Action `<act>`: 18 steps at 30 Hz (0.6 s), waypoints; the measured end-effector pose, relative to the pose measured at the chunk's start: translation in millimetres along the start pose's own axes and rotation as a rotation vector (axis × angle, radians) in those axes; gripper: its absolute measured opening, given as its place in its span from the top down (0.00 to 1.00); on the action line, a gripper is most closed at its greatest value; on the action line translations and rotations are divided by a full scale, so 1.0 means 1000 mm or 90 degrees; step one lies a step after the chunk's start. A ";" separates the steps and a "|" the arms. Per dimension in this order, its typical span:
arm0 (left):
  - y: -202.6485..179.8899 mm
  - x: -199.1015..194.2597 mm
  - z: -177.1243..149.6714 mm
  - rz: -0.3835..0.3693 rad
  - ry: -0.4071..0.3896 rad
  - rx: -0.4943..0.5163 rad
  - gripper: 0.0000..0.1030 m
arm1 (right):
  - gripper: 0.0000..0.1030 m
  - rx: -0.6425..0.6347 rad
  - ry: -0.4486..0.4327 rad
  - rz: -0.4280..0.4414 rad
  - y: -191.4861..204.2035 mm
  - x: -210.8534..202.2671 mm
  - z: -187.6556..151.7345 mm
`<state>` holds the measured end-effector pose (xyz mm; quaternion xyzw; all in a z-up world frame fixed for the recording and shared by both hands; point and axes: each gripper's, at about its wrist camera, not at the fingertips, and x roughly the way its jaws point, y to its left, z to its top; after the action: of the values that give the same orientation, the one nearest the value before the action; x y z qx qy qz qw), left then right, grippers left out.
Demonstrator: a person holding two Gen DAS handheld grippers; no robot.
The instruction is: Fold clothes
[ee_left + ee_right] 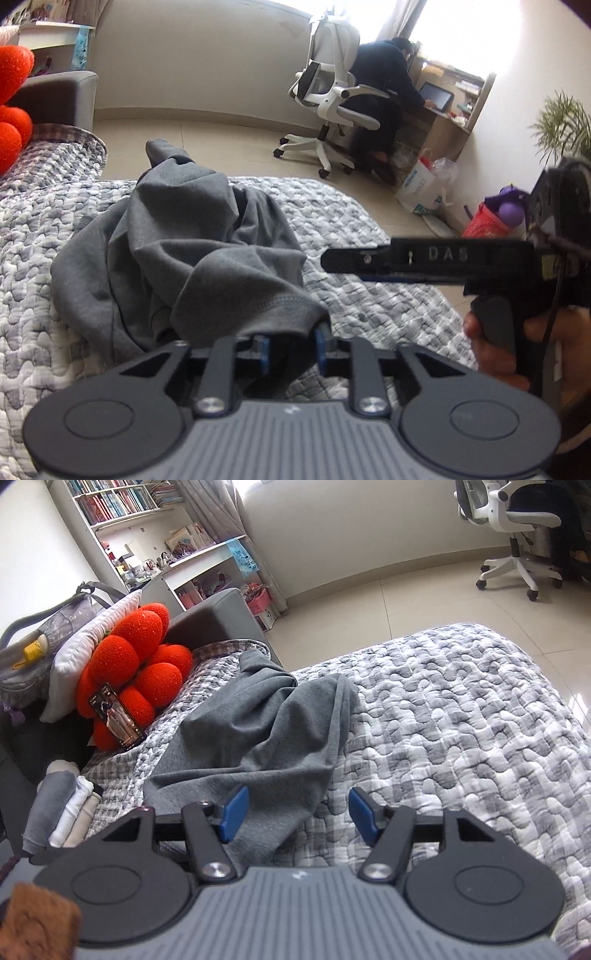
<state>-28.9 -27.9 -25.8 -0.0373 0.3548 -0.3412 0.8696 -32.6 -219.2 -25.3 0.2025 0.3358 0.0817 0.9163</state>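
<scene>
grey garment (pixel 177 258) hem hides left hand-held gripper (pixel 291 345) fingertips, grip unclear; right hand-held gripper (pixel 297 818) gapes empty.

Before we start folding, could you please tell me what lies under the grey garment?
The grey garment lies crumpled on the patterned quilt, which shows all around it. Whether anything else sits beneath its folds cannot be seen, as the cloth covers that area.

I am in a lived-in bedroom at home. A bed (pixel 461 716) with a grey and white quilt fills the foreground, a red plush cushion (pixel 136 672) against its head end. A bookshelf (pixel 122 502) packed with books stands by the wall, and across the tiled floor (pixel 221 136) someone sits at a desk (pixel 439 125) in a white office chair (pixel 332 92) by a bright window.
</scene>
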 end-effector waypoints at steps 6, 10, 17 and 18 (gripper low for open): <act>0.005 -0.020 0.007 -0.028 -0.060 -0.025 0.49 | 0.35 -0.007 0.005 0.006 0.000 0.001 -0.001; 0.011 -0.032 0.011 -0.023 -0.091 -0.042 0.42 | 0.34 -0.005 0.003 0.014 0.005 0.003 0.001; 0.023 -0.046 0.016 -0.024 -0.121 -0.066 0.35 | 0.33 0.000 -0.003 0.032 0.016 0.010 0.004; 0.025 -0.047 0.017 -0.027 -0.123 -0.068 0.34 | 0.33 0.002 -0.004 0.035 0.018 0.011 0.005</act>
<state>-28.6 17.3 6.9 -0.1236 0.2859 -0.3350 0.8892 -21.5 -201.8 -20.8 0.2129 0.3273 0.1056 0.9145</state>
